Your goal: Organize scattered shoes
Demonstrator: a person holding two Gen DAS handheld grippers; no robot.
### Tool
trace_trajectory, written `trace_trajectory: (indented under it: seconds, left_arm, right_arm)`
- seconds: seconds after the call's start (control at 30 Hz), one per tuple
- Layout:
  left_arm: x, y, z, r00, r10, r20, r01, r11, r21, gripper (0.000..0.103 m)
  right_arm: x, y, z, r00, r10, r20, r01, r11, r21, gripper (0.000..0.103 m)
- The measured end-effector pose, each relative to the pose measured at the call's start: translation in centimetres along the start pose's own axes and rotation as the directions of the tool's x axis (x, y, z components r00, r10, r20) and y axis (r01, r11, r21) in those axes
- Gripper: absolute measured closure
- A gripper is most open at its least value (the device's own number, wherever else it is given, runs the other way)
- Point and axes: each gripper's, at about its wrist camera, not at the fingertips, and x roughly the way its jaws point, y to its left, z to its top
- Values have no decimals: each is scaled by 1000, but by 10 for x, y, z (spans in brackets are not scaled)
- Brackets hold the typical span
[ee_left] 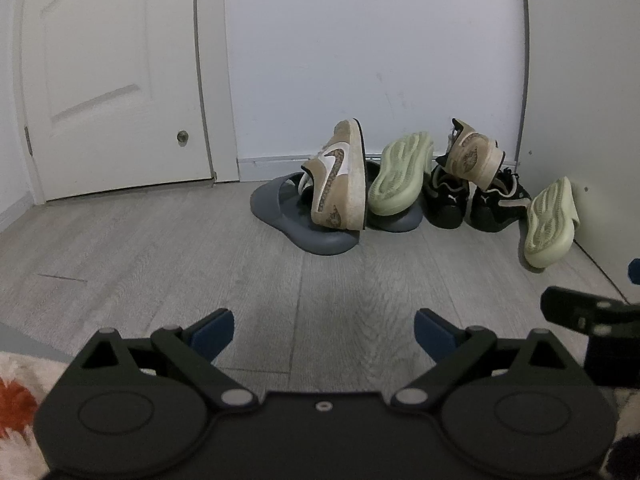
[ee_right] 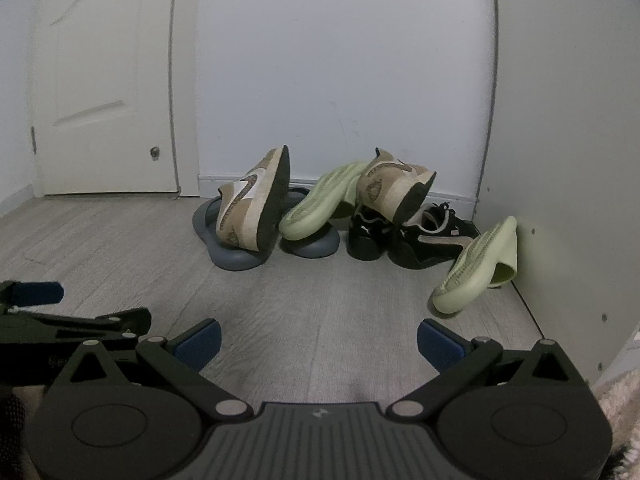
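While nothing's been picked up yet, the shoe pile is sitting against the back wall (ee_left: pixel 360 60) in a proper mess, so I'm reckoning this is the very start: sizing up and choosing a first shoe.

From my left camera the heap is lying around 12 to 1 o'clock, well apart from my jaws. One tan sneaker (ee_left: pixel 340 180) is standing on its side, leaning in a grey slide (ee_left: pixel 304 224). Just beside it, a pale green slide (ee_left: pixel 400 176) is tipped sole-out over the second grey slide (ee_left: pixel 396 222). The other tan sneaker (ee_left: pixel 474 156) is perching on top of two black sneakers (ee_left: pixel 472 200). Off at 2 o'clock, the second green slide (ee_left: pixel 550 224) is leaning against the side panel (ee_left: pixel 600 120).

My left gripper (ee_left: pixel 324 334) is hovering over bare floor (ee_left: pixel 160 240), jaws spread wide, holding nothing. My right gripper (ee_right: pixel 319 340) is doing the same, wide apart and empty, with that stray green slide (ee_right: pixel 476 268) sitting nearest at about 1 o'clock.

I'm guessing the right one's best move is reaching forward and slightly right for that loose slide, closing on its edge. The perched sneaker is looking wobbly, so I'd be going easy around the black pair.
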Motion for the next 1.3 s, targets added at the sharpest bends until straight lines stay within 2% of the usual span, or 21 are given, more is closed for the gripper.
trace_trajectory:
  seconds: [0.1,0.2,0.33,0.47,0.57,0.67,0.73,0.77,0.8,0.87,0.97,1.03,1.17,1.2,1.3]
  left_arm:
    - [11,9,14,999,-54,-3,53,997,-57,7]
    - [26,10,36,996,-75,51,77,996,-41,8]
    - [63,14,72,990,-94,108,99,994,-39,12]
    - [112,31,96,982,-157,107,170,976,-135,17]
    - [155,35,106,986,-135,96,146,981,-124,20]
    - [188,43,100,986,-148,71,157,976,-153,23]
    - [212,52,91,983,-177,50,184,963,-197,28]
    - [220,55,88,981,-190,45,195,960,-201,34]
    - [229,59,85,976,-212,43,216,956,-200,38]
    - [239,67,84,971,-235,54,241,948,-208,38]
    - [261,80,90,953,-290,91,304,918,-254,40]
    - [274,87,94,933,-343,108,360,889,-284,41]
    - [289,93,95,886,-450,113,458,810,-366,38]
    - [292,91,95,879,-464,112,470,801,-369,35]
    - [297,82,98,873,-472,122,485,814,-320,35]
  right_arm:
    - [4,-10,6,1000,26,-5,-26,998,50,0]
    - [11,-20,18,998,57,13,-58,995,78,0]
    - [25,-32,55,997,16,80,-19,999,38,0]
    - [43,-44,101,988,0,153,-1,1000,3,0]
    - [76,-57,131,985,18,169,-24,999,33,0]
    - [113,-72,137,988,44,150,-65,988,138,0]
    - [141,-81,122,990,65,123,-89,975,203,0]
    - [151,-82,114,992,69,106,-91,972,215,0]
    - [160,-81,106,995,66,77,-81,973,217,0]
    - [180,-78,90,999,52,-6,-50,980,195,0]
    - [189,-65,86,999,23,-25,-20,995,101,0]
    - [190,-58,87,1000,14,-14,-13,998,58,0]
    - [188,-50,83,999,34,-17,-34,999,17,0]
    - [191,-49,83,999,33,-25,-32,999,9,0]
    - [196,-46,82,999,25,-44,-25,1000,-4,0]
